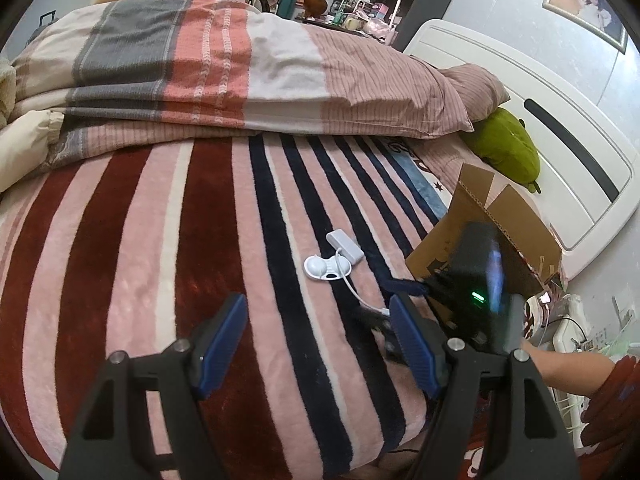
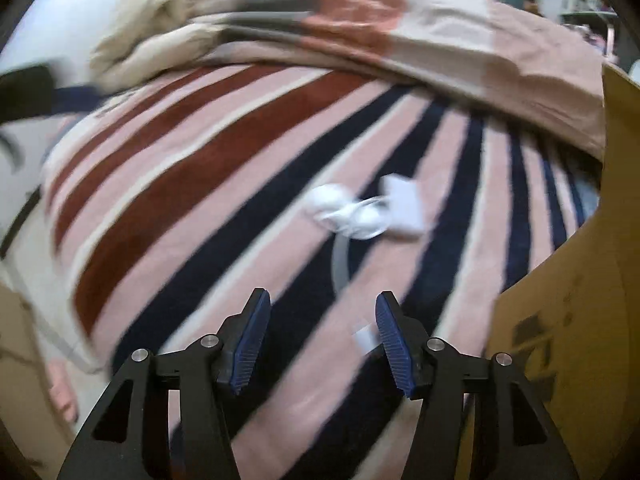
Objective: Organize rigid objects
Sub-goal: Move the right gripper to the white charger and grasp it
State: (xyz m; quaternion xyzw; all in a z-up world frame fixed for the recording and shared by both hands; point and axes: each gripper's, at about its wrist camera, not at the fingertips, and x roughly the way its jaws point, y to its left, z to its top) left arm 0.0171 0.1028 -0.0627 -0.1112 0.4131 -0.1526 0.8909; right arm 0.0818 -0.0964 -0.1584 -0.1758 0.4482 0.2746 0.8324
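Note:
A small white device (image 1: pixel 328 267) with a white cable and a white box-shaped plug (image 1: pixel 345 245) lies on the striped blanket (image 1: pixel 160 248). It also shows, blurred, in the right wrist view (image 2: pixel 348 212), ahead of my right gripper (image 2: pixel 320 344), which is open and empty above the blanket. My left gripper (image 1: pixel 318 344) is open and empty, nearer than the white device. The right gripper's black body (image 1: pixel 476 280) appears at the right of the left wrist view, in front of a cardboard box (image 1: pixel 496 216).
The cardboard box (image 2: pixel 580 300) stands at the bed's right edge. A folded striped quilt (image 1: pixel 240 68) and pillow lie across the far side. A green plush toy (image 1: pixel 504 144) rests against the white headboard (image 1: pixel 560 128). Shelves stand beyond.

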